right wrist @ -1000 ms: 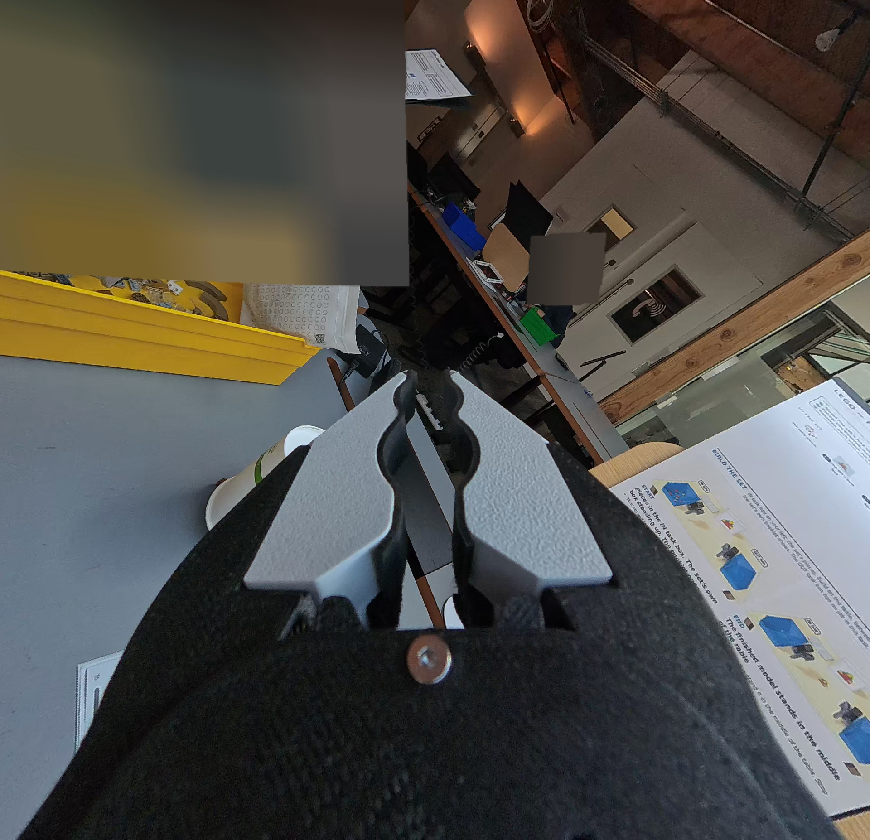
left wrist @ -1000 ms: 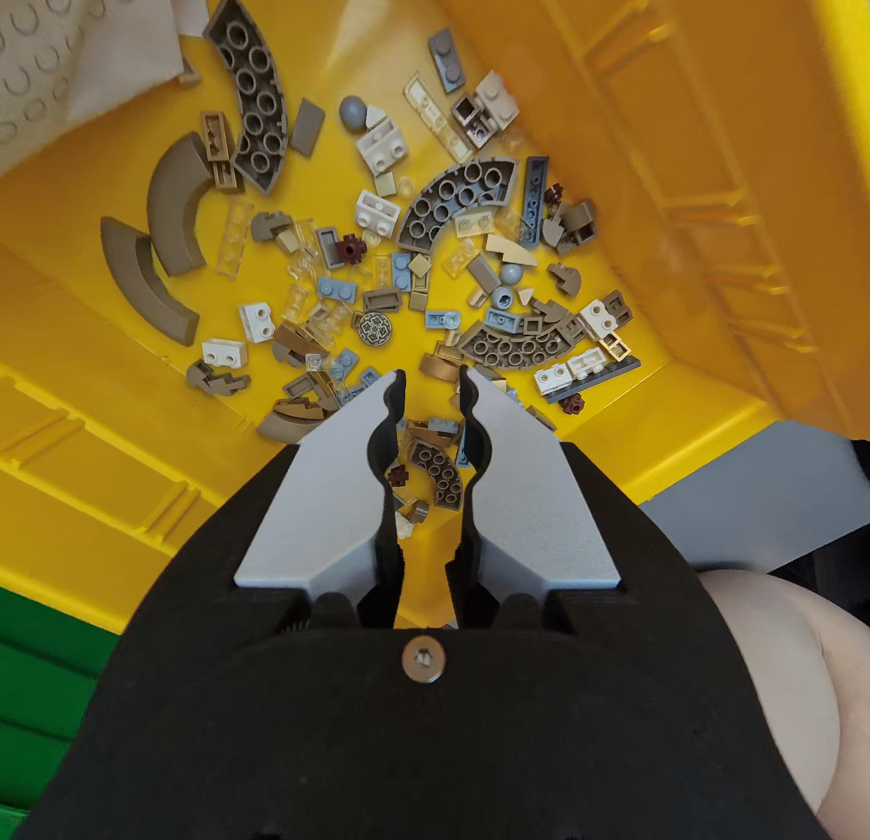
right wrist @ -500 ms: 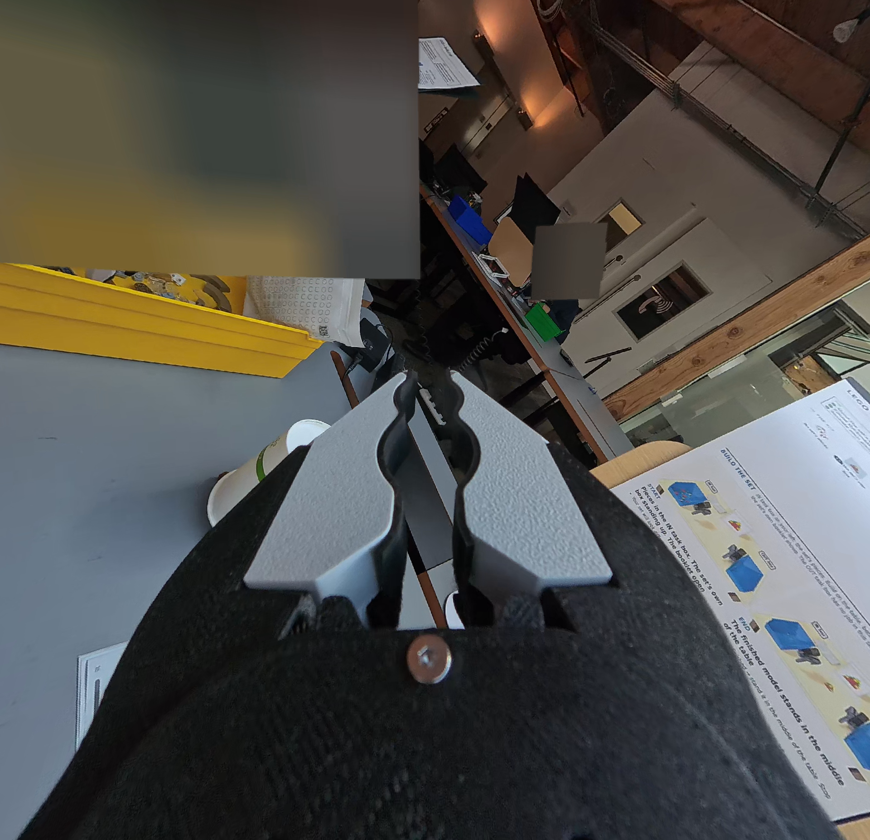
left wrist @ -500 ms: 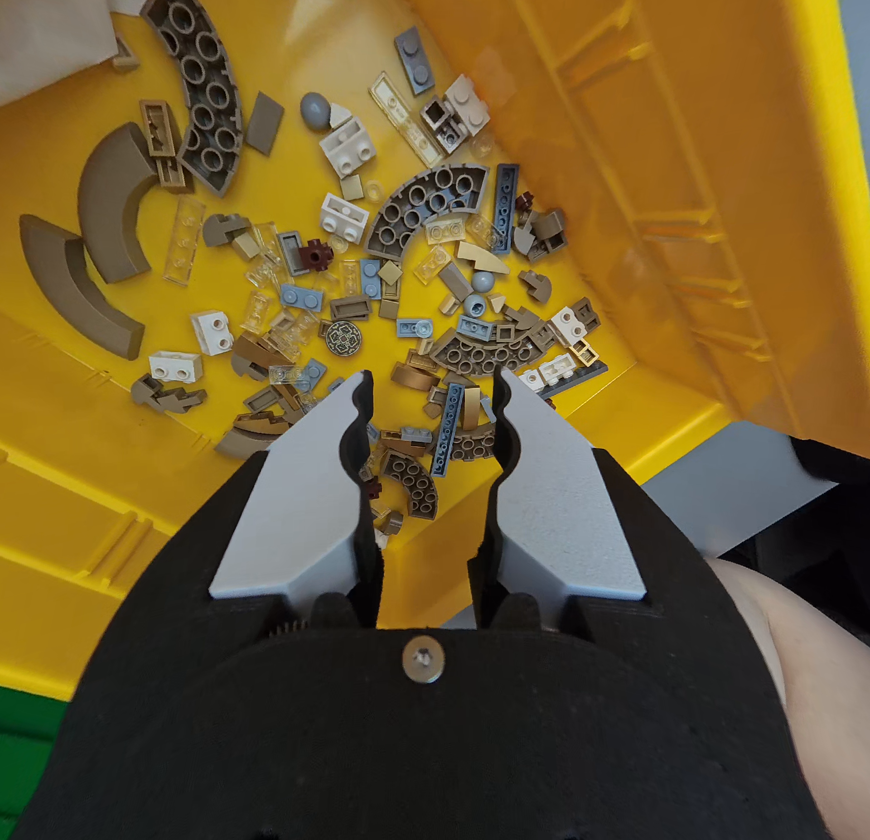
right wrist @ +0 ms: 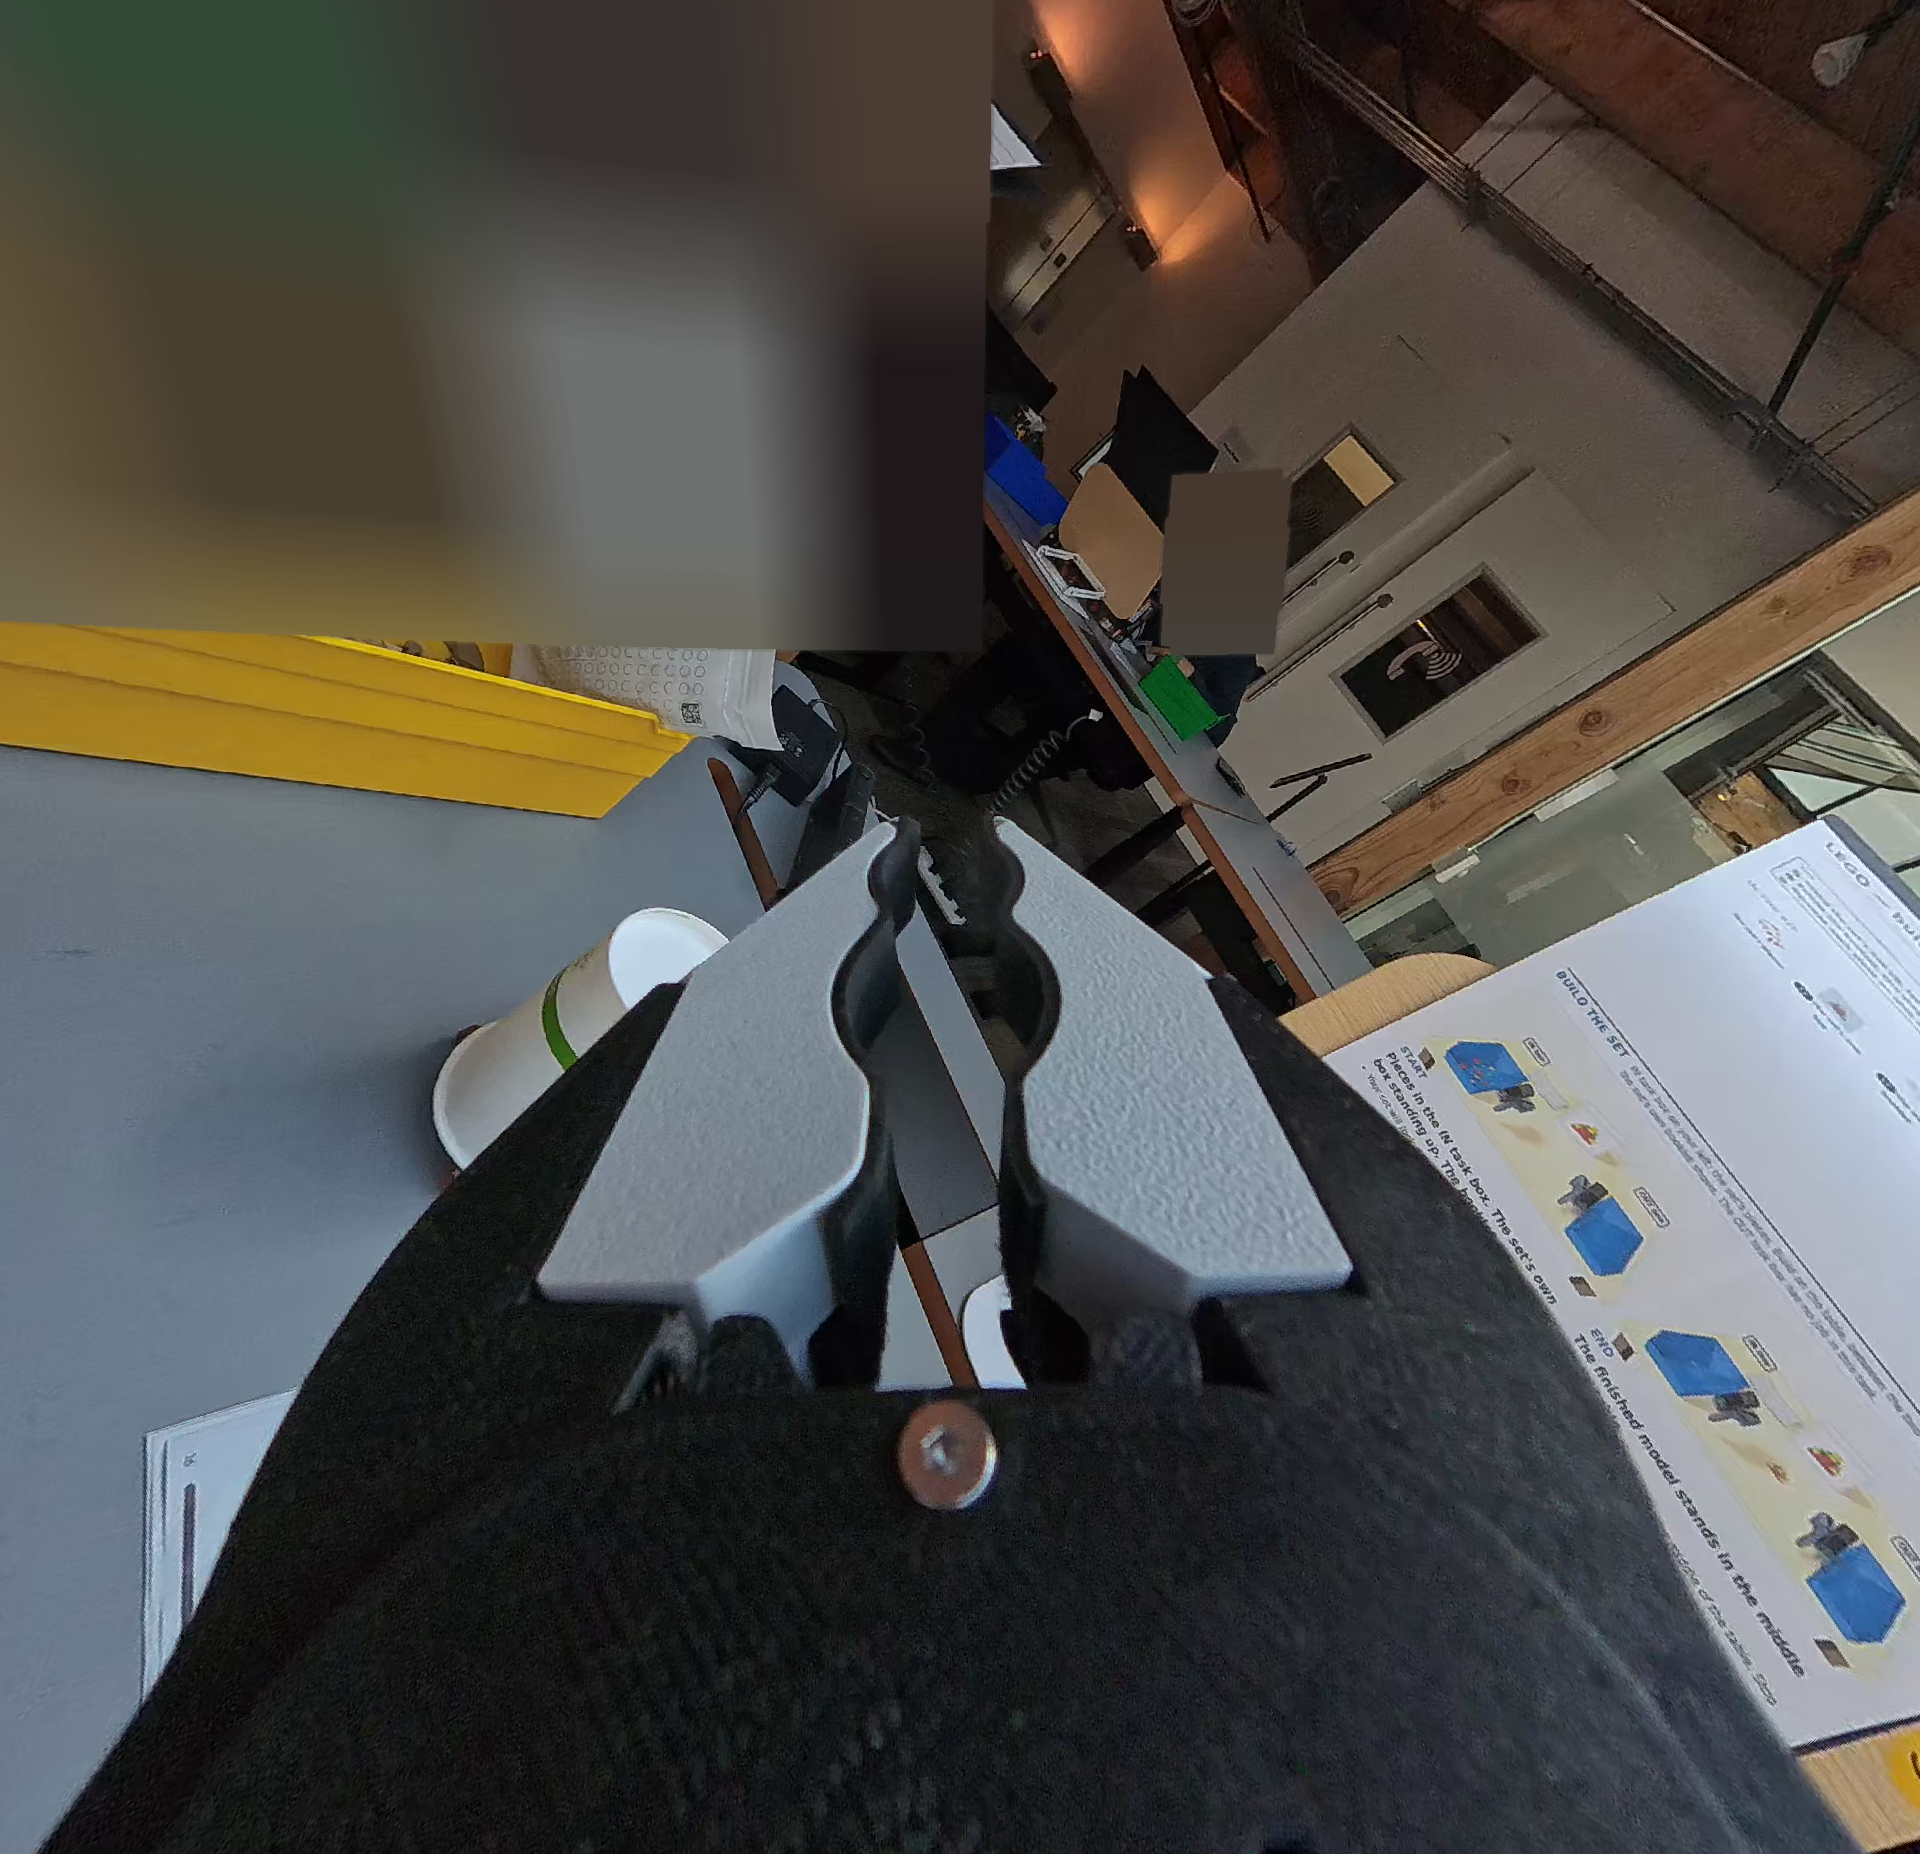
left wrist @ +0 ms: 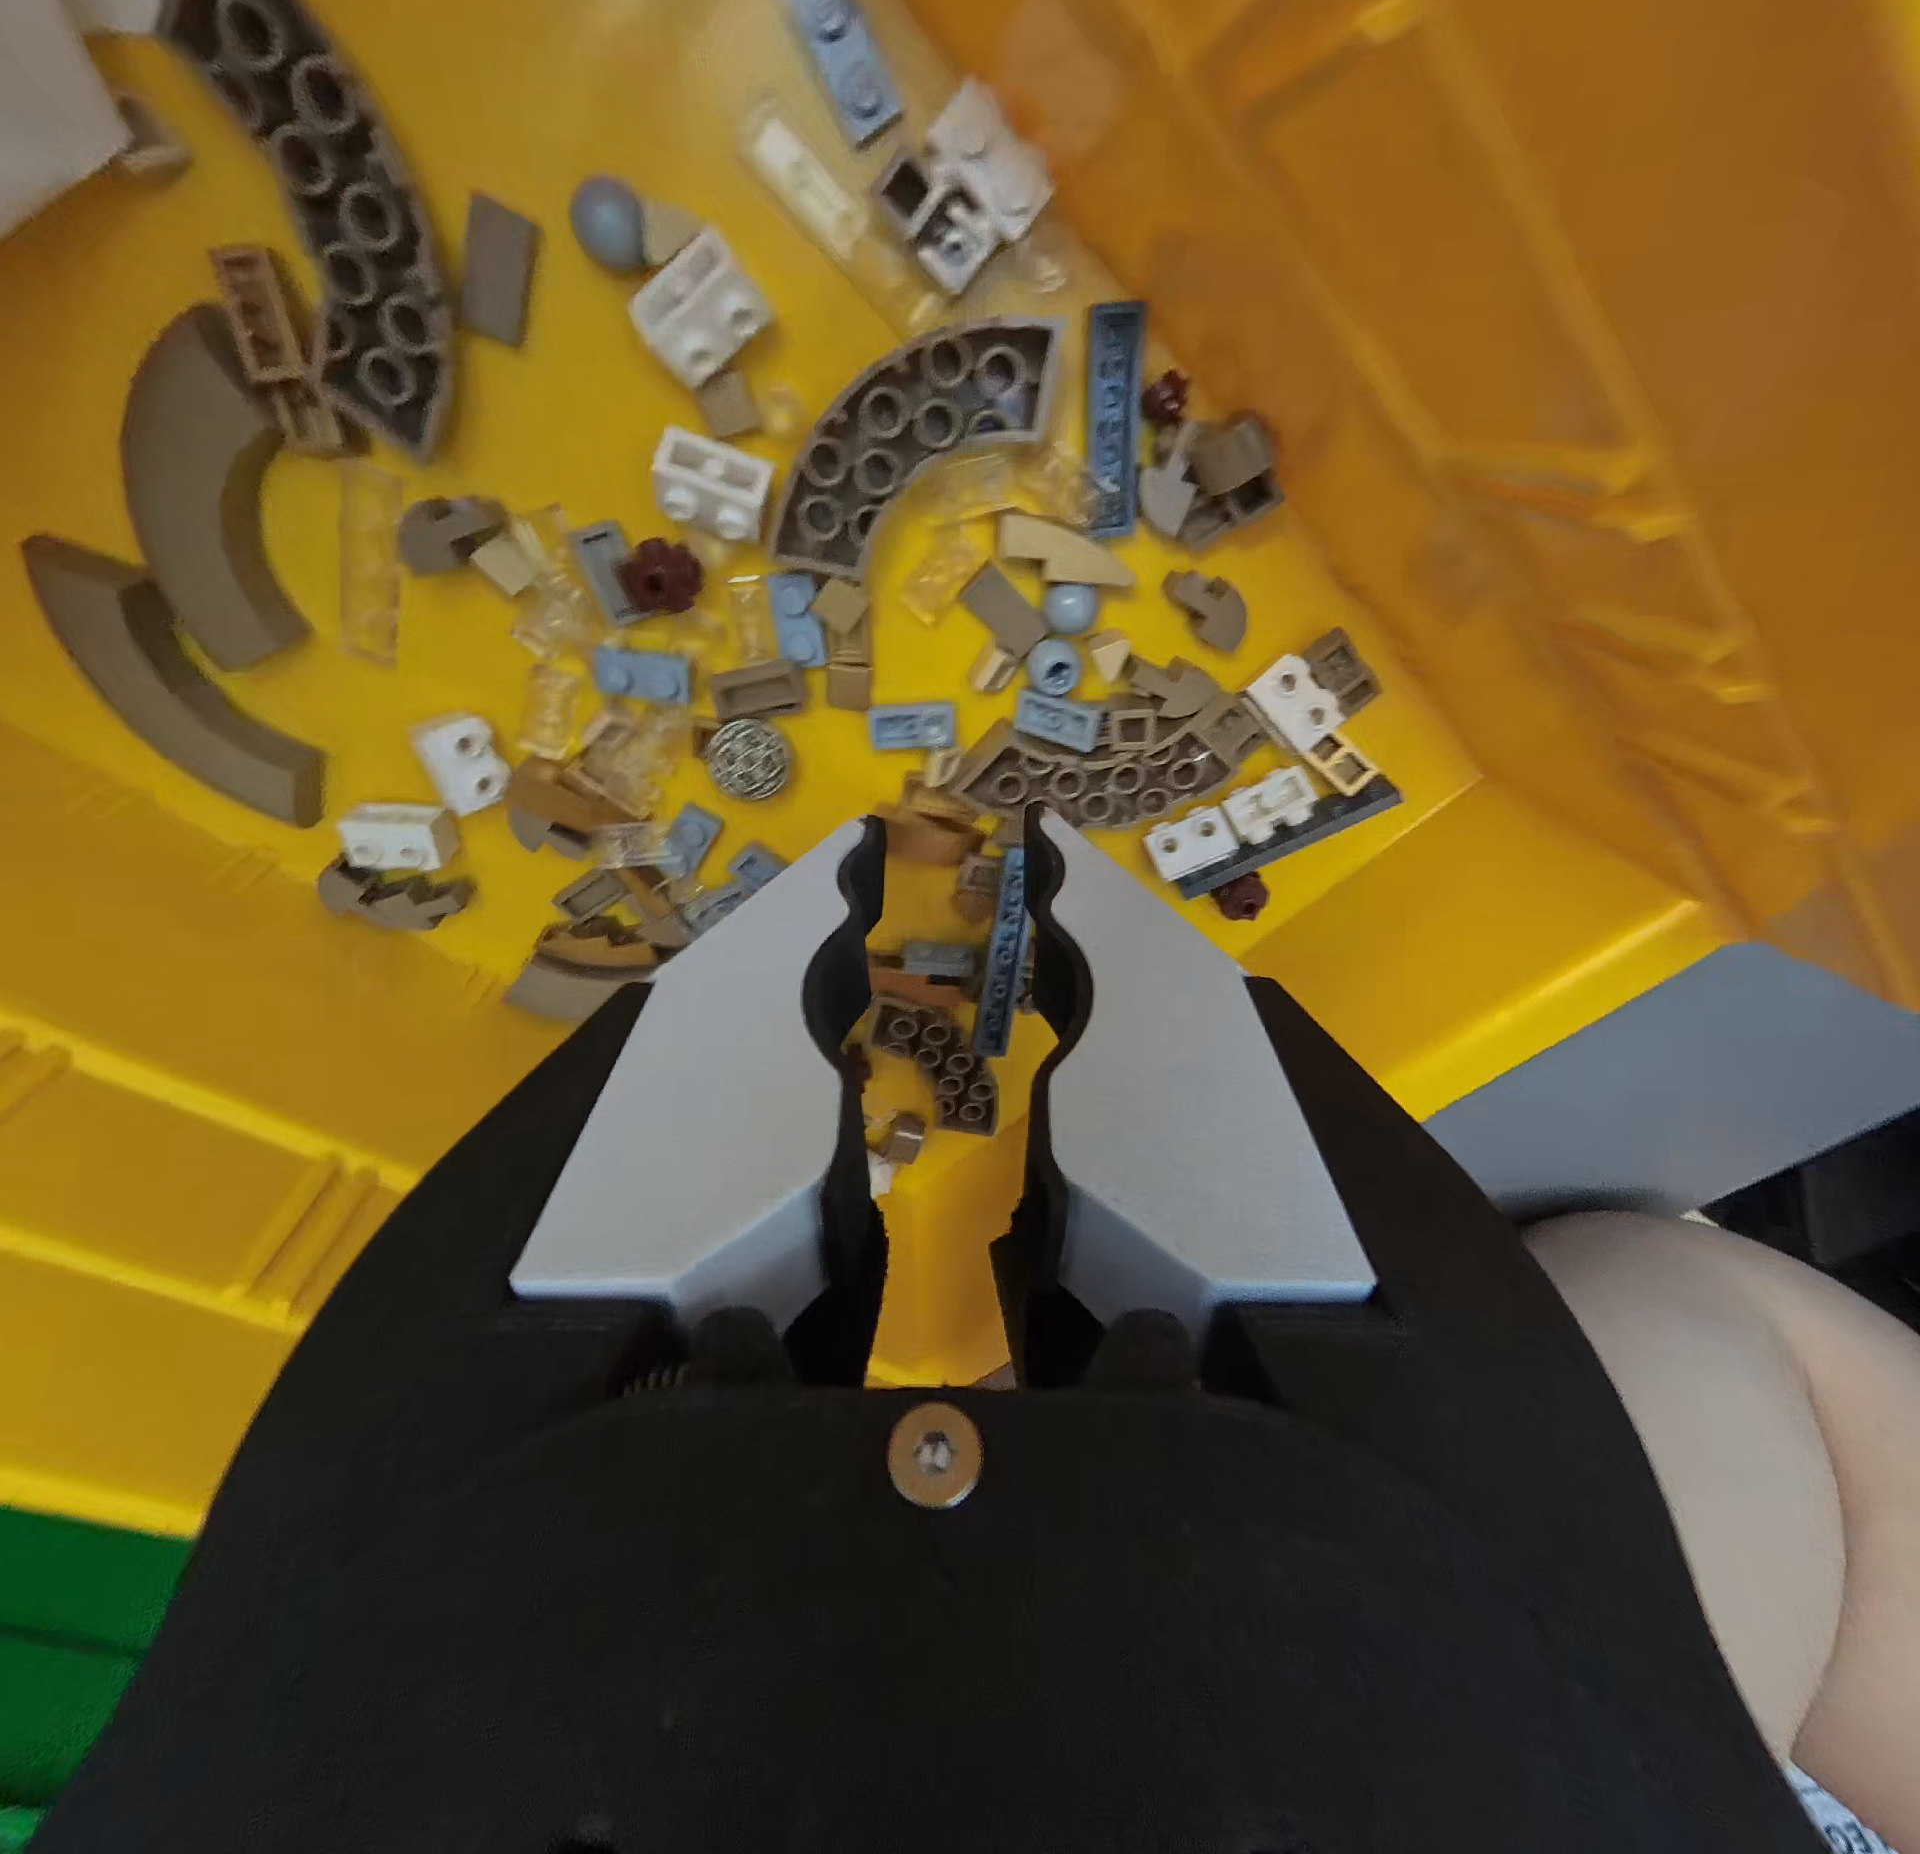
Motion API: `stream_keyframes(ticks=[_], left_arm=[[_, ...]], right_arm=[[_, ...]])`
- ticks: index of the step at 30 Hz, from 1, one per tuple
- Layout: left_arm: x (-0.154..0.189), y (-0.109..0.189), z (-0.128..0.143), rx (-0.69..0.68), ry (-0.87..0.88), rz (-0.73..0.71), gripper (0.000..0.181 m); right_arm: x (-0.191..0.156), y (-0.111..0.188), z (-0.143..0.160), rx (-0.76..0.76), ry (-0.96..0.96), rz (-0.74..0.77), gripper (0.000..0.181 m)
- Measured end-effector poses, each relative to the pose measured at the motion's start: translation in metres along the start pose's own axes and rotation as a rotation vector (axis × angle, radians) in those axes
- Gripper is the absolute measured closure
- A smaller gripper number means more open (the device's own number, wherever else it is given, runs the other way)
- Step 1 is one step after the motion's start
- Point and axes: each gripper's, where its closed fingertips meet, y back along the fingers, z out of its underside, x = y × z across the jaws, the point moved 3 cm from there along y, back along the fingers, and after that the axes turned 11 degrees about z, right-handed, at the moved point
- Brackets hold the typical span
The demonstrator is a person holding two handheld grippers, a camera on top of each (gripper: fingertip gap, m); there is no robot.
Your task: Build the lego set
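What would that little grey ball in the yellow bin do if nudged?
The grey ball would probably roll, being round, though the tan piece touching it might stop it. On the smooth floor of the yellow bin it may slip from closing fingers.

Loose grey, tan, white and clear lego pieces (left wrist: 894, 454) are lying scattered across the yellow bin (left wrist: 1351, 246) floor.

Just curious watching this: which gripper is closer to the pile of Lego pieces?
Left. The left gripper hangs over the pieces in the yellow bin; the right gripper is outside it, above the grey table.
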Motion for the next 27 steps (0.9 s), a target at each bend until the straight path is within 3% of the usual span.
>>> stream_keyframes(ticks=[8, 15, 27], left_arm=[[-0.063, 0.043, 0.016, 0.183, 0.229, -0.292, 0.160], [-0.069, 0.056, -0.009, 0.349, 0.272, -0.291, 0.156], [-0.064, 0.062, -0.017, 0.429, 0.286, -0.246, 0.145]], right_arm=[[0.008, 0.002, 0.002, -0.003, -0.001, 0.041, 0.170], [0.009, 0.001, 0.004, -0.008, 0.006, 0.047, 0.169], [0.011, 0.002, 0.005, -0.012, 0.005, 0.051, 0.169]])
